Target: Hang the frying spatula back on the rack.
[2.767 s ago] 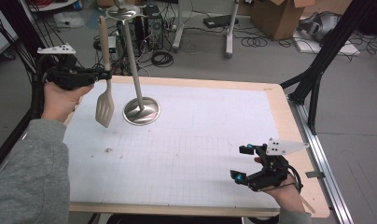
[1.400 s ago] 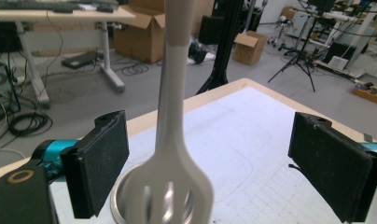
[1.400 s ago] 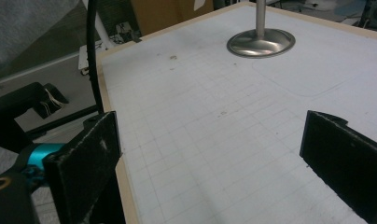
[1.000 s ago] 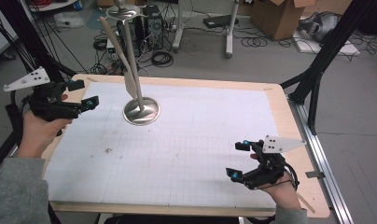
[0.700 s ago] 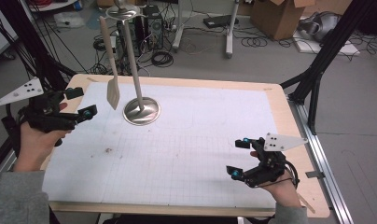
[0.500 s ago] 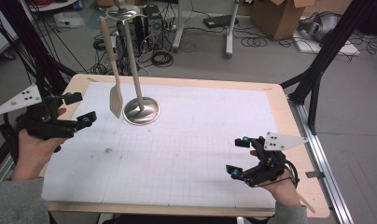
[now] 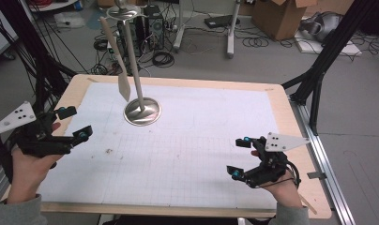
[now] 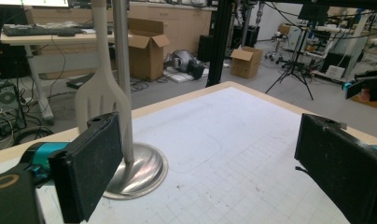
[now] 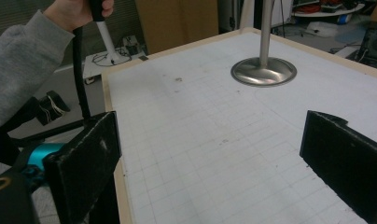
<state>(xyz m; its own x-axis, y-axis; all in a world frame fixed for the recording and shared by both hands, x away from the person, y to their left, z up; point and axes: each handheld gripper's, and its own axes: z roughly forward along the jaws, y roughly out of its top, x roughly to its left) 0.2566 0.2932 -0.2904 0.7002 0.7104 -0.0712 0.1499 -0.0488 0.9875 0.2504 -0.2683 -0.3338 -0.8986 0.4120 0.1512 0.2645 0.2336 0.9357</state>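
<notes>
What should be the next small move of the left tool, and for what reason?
Probably draw the left tool a little further away from the stand and rest it. Its jaws are open and hold nothing, the spatula hangs from the top of the stand, and the right tool sits open and idle at the near right of the table.

Pale slotted spatula apparently hanging, tilted, beside steel stand, blade just above table.

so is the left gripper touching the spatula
Apart. The high view shows the left gripper open above the mat, clear of the spatula hanging on the stand.
</notes>
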